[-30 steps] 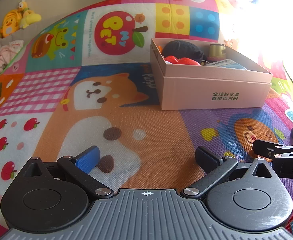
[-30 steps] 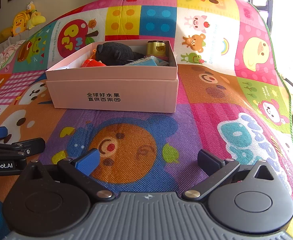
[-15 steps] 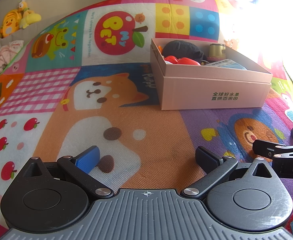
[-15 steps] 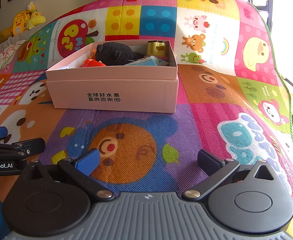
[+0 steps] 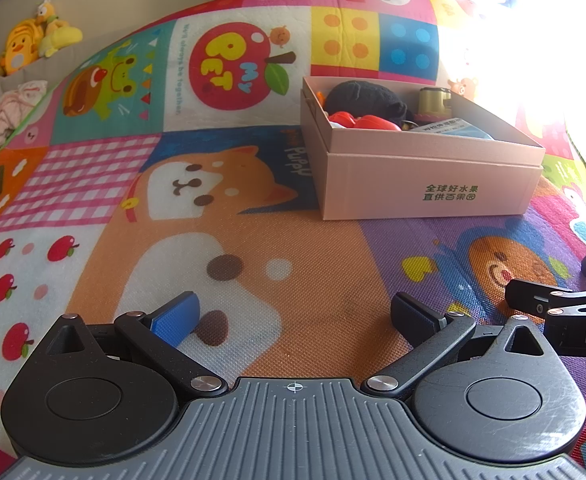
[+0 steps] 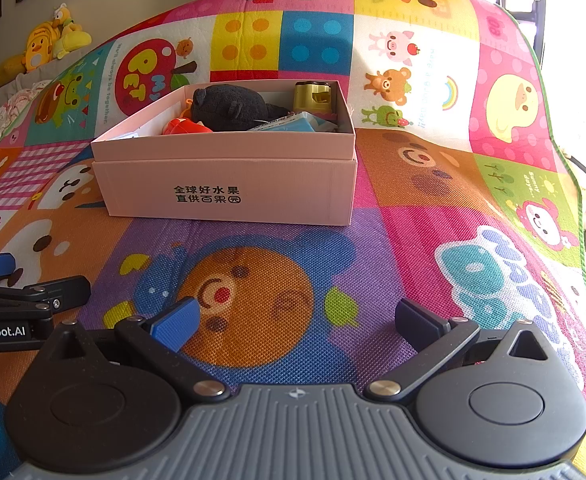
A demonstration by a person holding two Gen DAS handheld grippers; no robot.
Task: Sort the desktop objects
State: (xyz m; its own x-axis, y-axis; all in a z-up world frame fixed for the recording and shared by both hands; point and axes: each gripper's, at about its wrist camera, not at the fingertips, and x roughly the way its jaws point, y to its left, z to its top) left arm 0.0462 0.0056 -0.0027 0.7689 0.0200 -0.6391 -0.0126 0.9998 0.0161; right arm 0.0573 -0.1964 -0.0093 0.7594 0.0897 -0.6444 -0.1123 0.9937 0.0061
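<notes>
Apparently sorted: we see nothing loose on the play mat (image 5: 301, 280) ahead of either pair of fingers, so we judge the sorting done or close to it.
Pink box (image 5: 429, 184): ahead and right of our left gripper (image 5: 295, 316); ahead and slightly left of our right gripper (image 6: 297, 320). Lid off, presumably so things drop straight in.
Contents: black plush toy (image 6: 229, 106) at the back, red toy (image 6: 185, 126) at the near-left corner, gold container (image 6: 312, 97) upright at the far right, blue packet (image 6: 293, 123) lying flat in front of it.
Left fingers: spread wide, holding nothing, low over the mat.
Right fingers: likewise wide and empty.
Posture: we read both grippers side by side, well short of the box, as a resting pose.
</notes>
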